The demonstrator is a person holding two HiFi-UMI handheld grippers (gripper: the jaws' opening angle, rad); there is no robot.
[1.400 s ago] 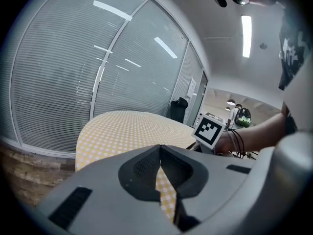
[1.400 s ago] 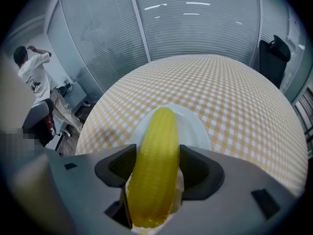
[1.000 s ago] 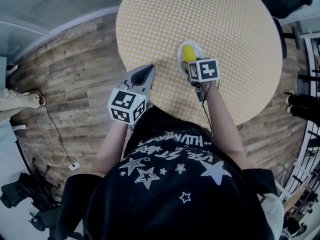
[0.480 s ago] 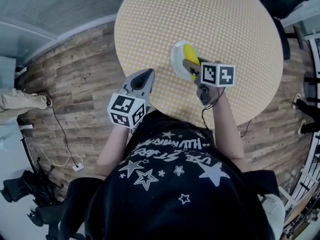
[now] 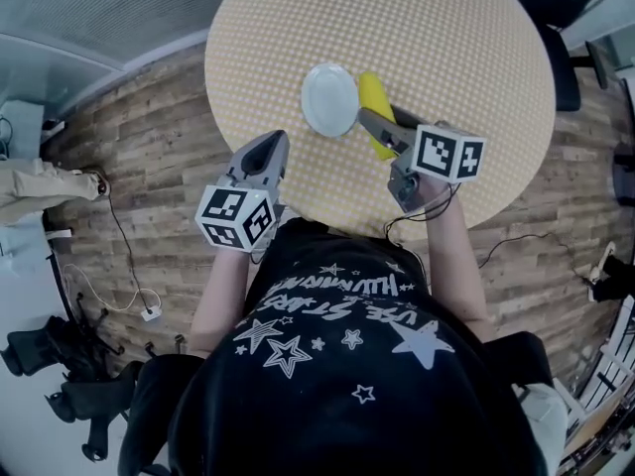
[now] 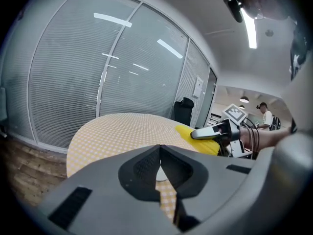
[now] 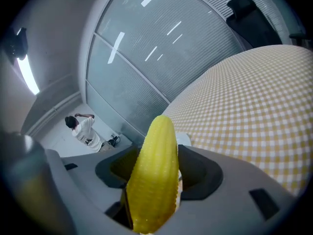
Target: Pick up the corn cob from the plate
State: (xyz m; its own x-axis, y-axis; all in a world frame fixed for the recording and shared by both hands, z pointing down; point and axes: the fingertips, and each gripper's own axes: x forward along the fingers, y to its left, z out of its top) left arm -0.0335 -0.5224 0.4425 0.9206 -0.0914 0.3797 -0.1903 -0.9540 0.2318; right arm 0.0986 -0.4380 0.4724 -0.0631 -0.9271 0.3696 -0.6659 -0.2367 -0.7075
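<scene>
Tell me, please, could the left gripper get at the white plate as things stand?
Probably yes: the plate sits bare on the table just ahead of the left gripper with nothing between them, and the right gripper holds the corn cob off to the plate's right.

Head view: counter [image 5: 446, 48] far rim cut off by the top edge; near end of corn cob [image 5: 371, 95] hidden under right gripper [image 5: 375, 125]. Right gripper view: cob's lower end hidden down between the jaws, plate [image 7: 183, 139] mostly hidden behind cob and jaws, only a white sliver showing. Left gripper view: plate all but hidden behind left gripper [image 6: 159, 168]; distant person [image 6: 265, 112] too small to make out
</scene>
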